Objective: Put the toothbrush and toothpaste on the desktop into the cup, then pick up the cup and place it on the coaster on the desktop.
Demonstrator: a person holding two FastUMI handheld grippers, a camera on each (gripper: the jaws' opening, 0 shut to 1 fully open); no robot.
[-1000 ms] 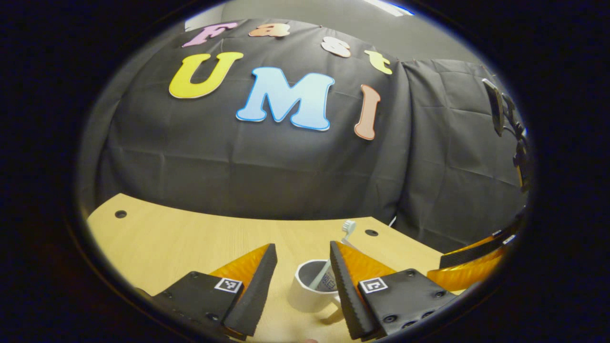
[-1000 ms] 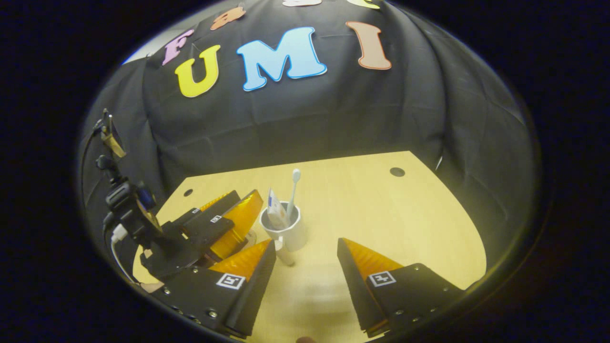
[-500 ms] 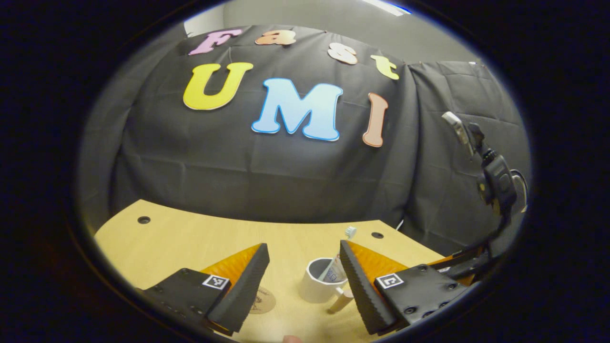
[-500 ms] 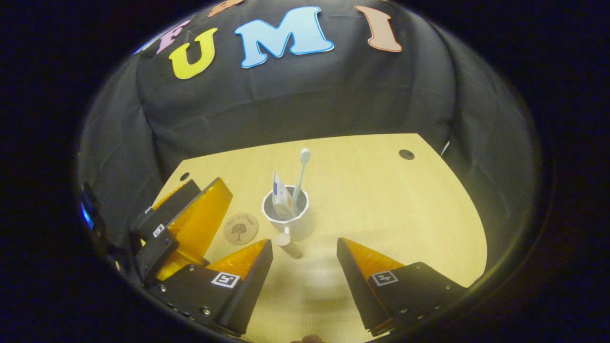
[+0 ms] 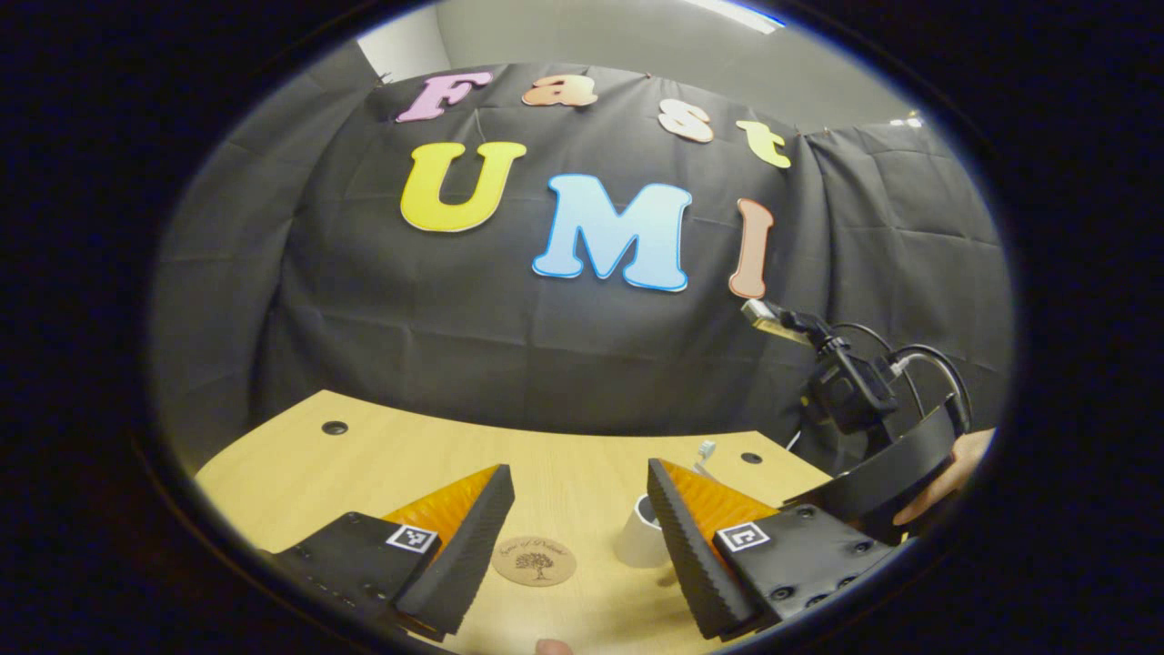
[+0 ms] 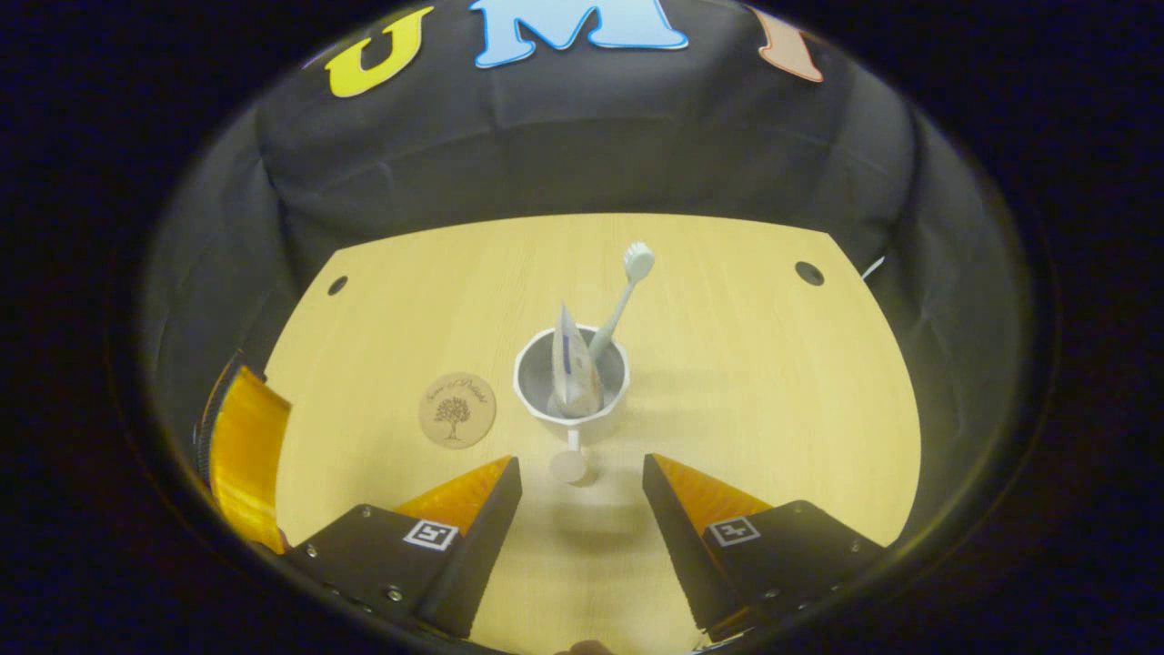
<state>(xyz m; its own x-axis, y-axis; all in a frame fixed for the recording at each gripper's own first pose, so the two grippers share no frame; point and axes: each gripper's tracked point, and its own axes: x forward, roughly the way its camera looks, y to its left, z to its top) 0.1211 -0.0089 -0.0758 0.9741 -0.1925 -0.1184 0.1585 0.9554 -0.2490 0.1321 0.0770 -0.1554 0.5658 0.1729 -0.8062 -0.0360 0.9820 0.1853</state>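
A white cup (image 6: 546,400) stands upright on the wooden desktop (image 6: 746,382), holding a toothbrush (image 6: 627,282) with its head up and a toothpaste tube (image 6: 573,364). Its handle (image 6: 569,462) points toward my right gripper (image 6: 579,462), which hovers open above and just behind it. A round coaster (image 6: 457,409) with a tree print lies left of the cup, apart from it. In the left gripper view the coaster (image 5: 535,560) lies between the fingers of my open left gripper (image 5: 575,471), and the cup (image 5: 637,544) is half hidden behind one finger.
Cable holes (image 6: 807,273) (image 6: 337,285) mark the desktop's far corners. A finger of the left gripper (image 6: 241,450) shows at the desk's left edge. In the left gripper view, the right gripper's body (image 5: 873,455) and a hand (image 5: 946,473) sit at the right.
The right gripper has risen and tilted down over the cup, its fingers now either side of the handle. The left gripper has drawn away to the left; the coaster now lies between its fingers.
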